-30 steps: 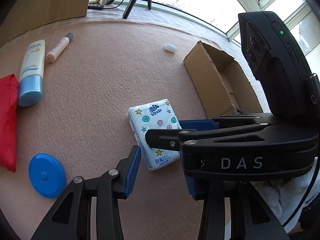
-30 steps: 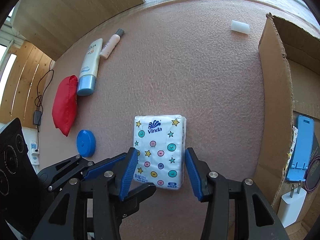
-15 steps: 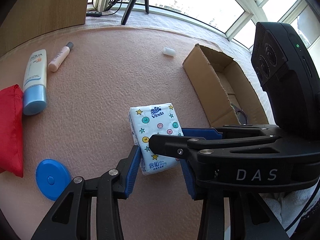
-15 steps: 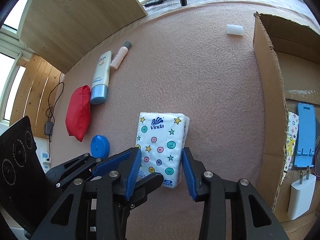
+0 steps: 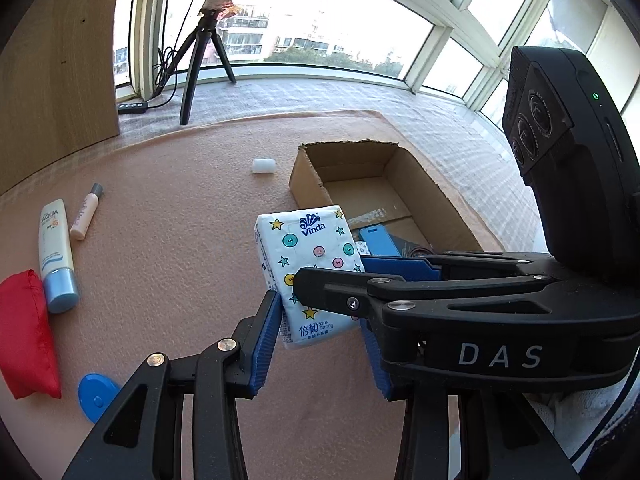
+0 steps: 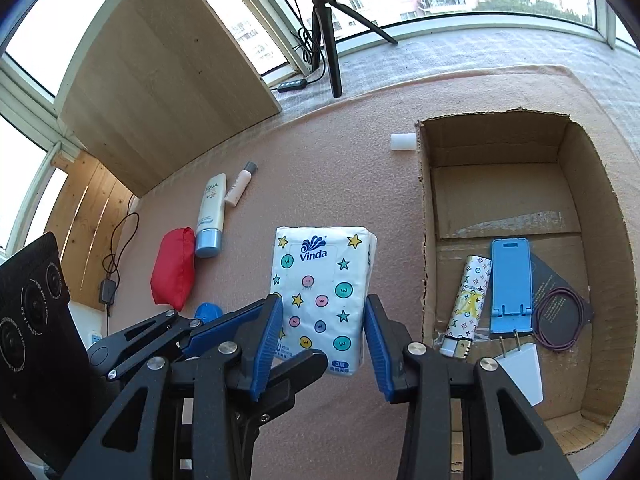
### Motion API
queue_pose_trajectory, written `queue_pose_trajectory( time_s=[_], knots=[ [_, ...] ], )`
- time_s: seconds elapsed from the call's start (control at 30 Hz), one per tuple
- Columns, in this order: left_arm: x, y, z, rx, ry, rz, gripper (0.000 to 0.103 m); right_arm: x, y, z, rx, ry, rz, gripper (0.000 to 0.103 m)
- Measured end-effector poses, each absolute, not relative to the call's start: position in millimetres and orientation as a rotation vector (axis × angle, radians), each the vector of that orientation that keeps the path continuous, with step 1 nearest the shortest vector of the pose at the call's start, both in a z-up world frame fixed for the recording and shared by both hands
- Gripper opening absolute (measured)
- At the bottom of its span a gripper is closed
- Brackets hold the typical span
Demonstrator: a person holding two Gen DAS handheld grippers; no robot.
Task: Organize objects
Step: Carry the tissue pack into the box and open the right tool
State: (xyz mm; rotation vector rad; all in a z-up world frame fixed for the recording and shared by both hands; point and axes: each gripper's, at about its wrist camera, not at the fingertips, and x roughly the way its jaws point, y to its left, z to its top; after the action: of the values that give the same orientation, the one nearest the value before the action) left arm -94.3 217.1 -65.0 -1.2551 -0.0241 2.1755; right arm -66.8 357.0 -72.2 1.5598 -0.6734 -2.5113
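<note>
A white Vinda tissue pack (image 6: 320, 292) with coloured dots and stars hangs tilted above the pink mat, just left of an open cardboard box (image 6: 425, 240). My right gripper (image 6: 322, 332) is shut on the pack's lower half, one blue pad on each long side. My left gripper (image 5: 320, 340) comes in from the left and is shut on the same lower end (image 5: 308, 304). Its right pad is mostly hidden behind the right gripper's finger (image 5: 400, 292). The box holds a blue phone stand (image 6: 512, 280), a patterned tube (image 6: 470, 300), a white charger (image 6: 520, 364) and a purple cable loop (image 6: 560, 320).
On the mat to the left lie a sunscreen tube (image 6: 210, 216), a small pink tube (image 6: 239, 184), a red pouch (image 6: 172, 272) and a blue round disc (image 5: 96, 394). A white cap (image 6: 403, 142) sits by the box's far corner. A tripod (image 6: 332, 40) and a wooden board (image 6: 160, 80) stand behind.
The right gripper's pads closed in on the tissue pack. Both grippers rose and tilted up together, lifting the pack off the mat and nearer the box.
</note>
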Motion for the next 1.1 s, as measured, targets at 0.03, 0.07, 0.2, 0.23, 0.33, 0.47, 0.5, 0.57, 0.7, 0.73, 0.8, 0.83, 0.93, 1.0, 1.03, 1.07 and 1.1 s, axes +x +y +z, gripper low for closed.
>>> queue_pose_trajectory(
  time_s=[0.03,0.07,0.2,0.23,0.33,0.47,0.5,0.57,0.7,0.73,0.8,0.83,0.93,1.0,1.03,1.07,1.1],
  knots=[
    [-93,225,-63,-1.246,-0.015,2.167,0.043,-62,363,-70,1.556,-0.678,-2.526,0.038],
    [-91,232,-62,-1.237,-0.008,2.158,0.043,-59,369,-68,1.551,-0.685,-2.540,0.038],
    [-84,262,-56,-1.205,0.018,2.117,0.043,-41,395,-62,1.536,-0.728,-2.586,0.038],
    [-83,269,-55,-1.199,0.023,2.107,0.043,-37,401,-61,1.536,-0.734,-2.597,0.038],
    [-77,289,-54,-1.186,0.037,2.075,0.043,-26,417,-61,1.535,-0.759,-2.628,0.038],
    [-71,311,-58,-1.186,0.056,2.041,0.043,-16,431,-66,1.547,-0.804,-2.639,0.038],
    [-69,316,-59,-1.187,0.059,2.034,0.043,-14,434,-67,1.550,-0.809,-2.641,0.038],
    [-67,323,-61,-1.190,0.064,2.024,0.043,-10,440,-69,1.554,-0.819,-2.646,0.038],
    [-67,330,-63,-1.191,0.068,2.016,0.043,-7,444,-70,1.555,-0.814,-2.656,0.038],
    [-65,331,-63,-1.193,0.067,2.014,0.043,-6,445,-71,1.557,-0.814,-2.656,0.038],
    [-65,333,-65,-1.196,0.072,2.014,0.043,-5,447,-72,1.562,-0.821,-2.653,0.038],
    [-63,334,-65,-1.199,0.076,2.012,0.043,-5,448,-73,1.566,-0.821,-2.651,0.038],
    [-66,334,-67,-1.215,0.066,2.014,0.048,-5,449,-76,1.574,-0.833,-2.645,0.039],
    [-65,333,-67,-1.218,0.069,2.020,0.055,-5,450,-77,1.588,-0.836,-2.647,0.043],
    [-65,332,-67,-1.218,0.068,2.024,0.055,-5,450,-77,1.585,-0.839,-2.649,0.044],
    [-65,330,-67,-1.219,0.065,2.026,0.055,-5,450,-77,1.583,-0.839,-2.650,0.044],
    [-65,328,-66,-1.218,0.062,2.028,0.055,-5,449,-77,1.581,-0.838,-2.651,0.044]
  ],
)
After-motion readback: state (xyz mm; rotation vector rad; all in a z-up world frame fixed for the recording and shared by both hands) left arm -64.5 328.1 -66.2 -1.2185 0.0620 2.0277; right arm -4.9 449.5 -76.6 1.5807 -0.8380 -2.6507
